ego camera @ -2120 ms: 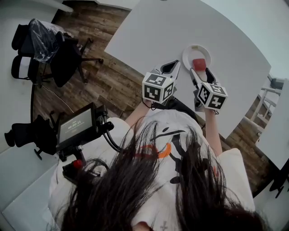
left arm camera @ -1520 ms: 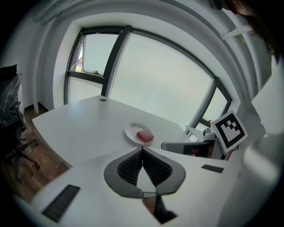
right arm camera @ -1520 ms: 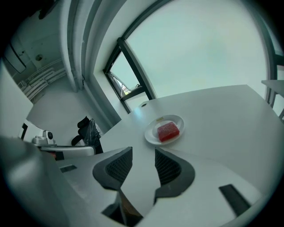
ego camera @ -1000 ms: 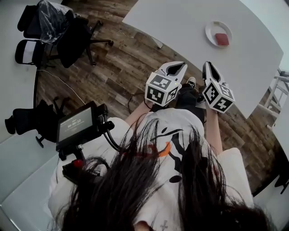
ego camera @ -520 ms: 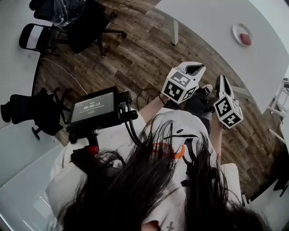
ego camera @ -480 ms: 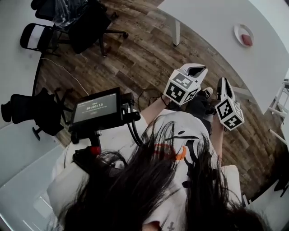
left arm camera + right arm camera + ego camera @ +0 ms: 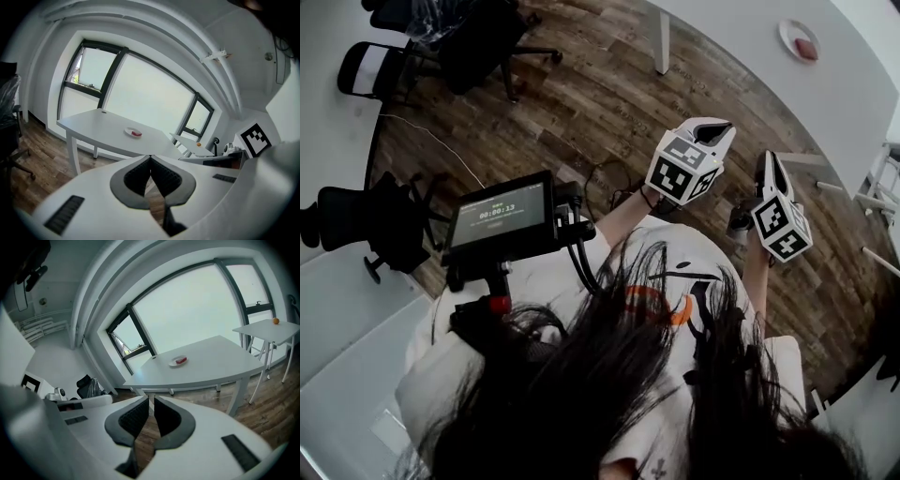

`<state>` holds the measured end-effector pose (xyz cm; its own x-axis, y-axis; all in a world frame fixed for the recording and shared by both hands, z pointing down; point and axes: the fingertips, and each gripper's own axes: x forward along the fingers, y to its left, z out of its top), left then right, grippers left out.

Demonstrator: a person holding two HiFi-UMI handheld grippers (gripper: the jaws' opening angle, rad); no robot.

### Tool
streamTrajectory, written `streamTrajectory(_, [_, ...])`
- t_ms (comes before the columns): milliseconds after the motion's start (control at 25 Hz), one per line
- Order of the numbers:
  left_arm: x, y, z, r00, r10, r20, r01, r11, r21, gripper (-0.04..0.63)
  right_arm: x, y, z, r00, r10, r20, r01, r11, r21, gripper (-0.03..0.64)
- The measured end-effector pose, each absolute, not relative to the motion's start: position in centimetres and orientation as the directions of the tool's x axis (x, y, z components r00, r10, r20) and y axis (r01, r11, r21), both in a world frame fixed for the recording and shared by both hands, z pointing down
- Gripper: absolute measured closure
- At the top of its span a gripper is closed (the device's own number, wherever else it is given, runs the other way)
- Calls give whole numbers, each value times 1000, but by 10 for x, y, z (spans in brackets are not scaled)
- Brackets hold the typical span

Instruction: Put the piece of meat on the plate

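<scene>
The red piece of meat (image 7: 805, 48) lies on the white plate (image 7: 790, 36) on the white table (image 7: 853, 84), far from me. It also shows small in the left gripper view, meat (image 7: 136, 134) on plate (image 7: 131, 132), and in the right gripper view, meat (image 7: 181, 360) on plate (image 7: 176, 363). My left gripper (image 7: 720, 127) (image 7: 150, 157) is shut and holds nothing, held close to my body over the wooden floor. My right gripper (image 7: 768, 159) (image 7: 151, 400) hangs beside it, jaws together and bare.
Black office chairs (image 7: 441, 37) stand at the upper left over the wooden floor (image 7: 581, 103). A small screen on a mount (image 7: 502, 218) sits at my chest. A second white table with an orange ball (image 7: 276, 320) stands to the right of the main table.
I have stepped back from the table: plate and meat shrank toward the upper right corner of the head view. Both grippers came back with me, still shut.
</scene>
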<state>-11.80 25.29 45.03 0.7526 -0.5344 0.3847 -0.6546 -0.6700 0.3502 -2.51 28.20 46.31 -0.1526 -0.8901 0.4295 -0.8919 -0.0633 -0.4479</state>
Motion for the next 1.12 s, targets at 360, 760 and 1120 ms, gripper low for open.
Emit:
streamTrajectory(360, [-136,252,463,702,-565,434,-710,-600,368,589,-54,269,478,-263,-827,498,-891,11,-453,572])
streamTrajectory(760, [-99,459,455,688,-595,416,-721,-623,302,589,-31,460,457,-323,-851,415,-879,107,-465,572])
streamTrajectory(1120, [-95,489,436,675,-628,387,-734,-626,265,589,-31,490,440,-352,-855,380,-875,157,-457,572])
